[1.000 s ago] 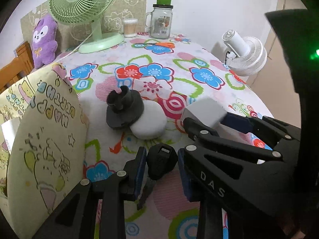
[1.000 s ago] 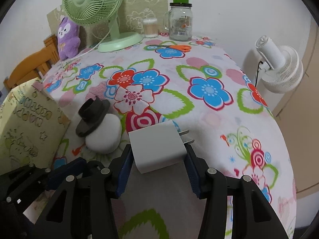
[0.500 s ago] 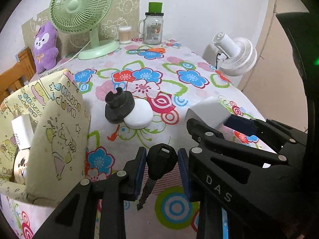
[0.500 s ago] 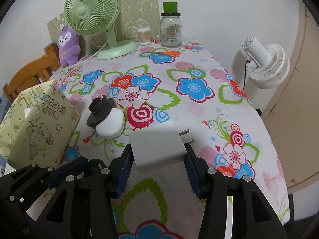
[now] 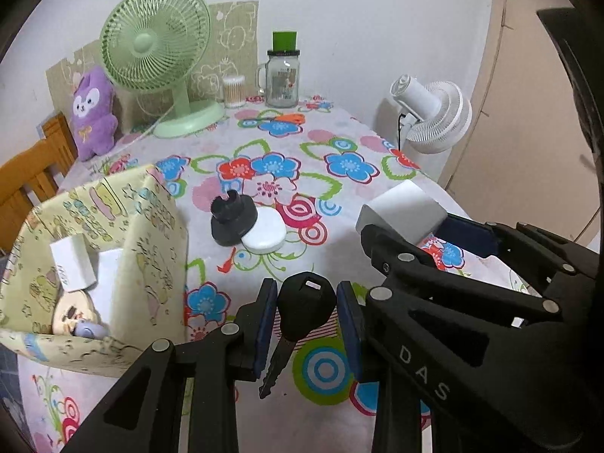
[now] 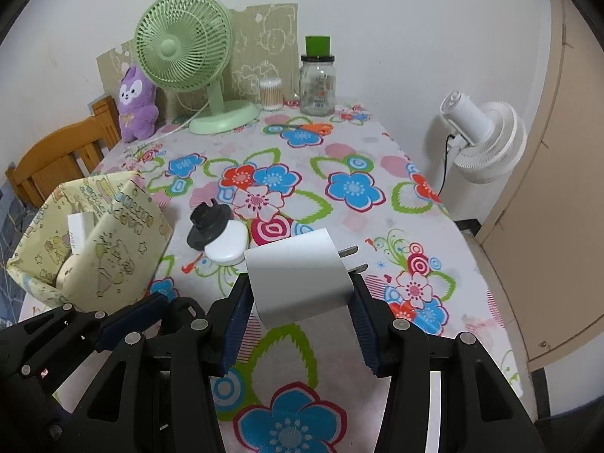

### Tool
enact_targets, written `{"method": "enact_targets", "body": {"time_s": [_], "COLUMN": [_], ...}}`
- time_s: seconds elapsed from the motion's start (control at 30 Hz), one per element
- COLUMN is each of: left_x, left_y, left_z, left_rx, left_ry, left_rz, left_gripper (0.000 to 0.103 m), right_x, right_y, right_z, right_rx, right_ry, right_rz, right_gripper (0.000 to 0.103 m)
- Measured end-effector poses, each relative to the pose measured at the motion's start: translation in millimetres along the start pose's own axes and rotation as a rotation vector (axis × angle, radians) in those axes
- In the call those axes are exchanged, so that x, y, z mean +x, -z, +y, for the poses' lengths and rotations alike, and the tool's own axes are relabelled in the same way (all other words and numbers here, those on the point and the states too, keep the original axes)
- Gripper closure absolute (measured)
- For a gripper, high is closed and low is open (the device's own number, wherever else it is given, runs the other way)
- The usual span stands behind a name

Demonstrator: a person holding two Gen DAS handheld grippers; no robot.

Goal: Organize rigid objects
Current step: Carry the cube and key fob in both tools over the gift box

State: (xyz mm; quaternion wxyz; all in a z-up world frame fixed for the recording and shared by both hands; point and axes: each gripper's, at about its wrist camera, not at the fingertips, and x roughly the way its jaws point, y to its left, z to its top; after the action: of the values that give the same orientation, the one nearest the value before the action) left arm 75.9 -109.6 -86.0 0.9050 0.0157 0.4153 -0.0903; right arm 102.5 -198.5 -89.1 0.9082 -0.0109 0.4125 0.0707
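Observation:
My left gripper (image 5: 306, 315) is shut on a black-headed key (image 5: 305, 302) and holds it above the flowered tablecloth, its blade hanging down. My right gripper (image 6: 298, 298) is shut on a white plug adapter (image 6: 298, 277), prongs pointing right; the adapter also shows in the left wrist view (image 5: 402, 209). A yellow patterned box (image 5: 94, 264) stands open at the left with white boxes and small round items inside; it also shows in the right wrist view (image 6: 94, 241). A black mount (image 5: 232, 219) and a white round case (image 5: 264, 232) lie together mid-table.
A green desk fan (image 5: 158, 53), a purple plush (image 5: 94, 113), a cotton swab jar (image 5: 234, 92) and a glass jar with green lid (image 5: 283, 75) stand along the back. A white fan (image 5: 434, 113) stands off the table's right edge. A wooden chair (image 5: 26, 173) is at left.
Both grippers have lifted up and back with the key and the adapter held. The table has dropped away and the inside of the yellow box has come into view.

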Motion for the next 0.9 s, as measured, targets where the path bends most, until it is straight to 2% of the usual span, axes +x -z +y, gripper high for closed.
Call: {"method": "enact_targets", "body": {"time_s": [0.43, 0.9], "left_x": [-29.2, -57.8], "left_y": [-1.9, -17.6], "left_z": [2.8, 25.4], "left_rx": [0.035, 0.06], "left_ry": [0.004, 0.004], "left_rz": [-0.024, -0.067], "left_gripper": [0.071, 0.071], "right_x": [-35.1, -63.4], "right_y": [-2.6, -21.8], "right_z": [16.1, 43.5], "right_rx": [0.002, -0.005], "right_ry": [0.004, 0.029], "right_rz": [-0.029, -0.089], "right_gripper": [0.049, 0.049]}}
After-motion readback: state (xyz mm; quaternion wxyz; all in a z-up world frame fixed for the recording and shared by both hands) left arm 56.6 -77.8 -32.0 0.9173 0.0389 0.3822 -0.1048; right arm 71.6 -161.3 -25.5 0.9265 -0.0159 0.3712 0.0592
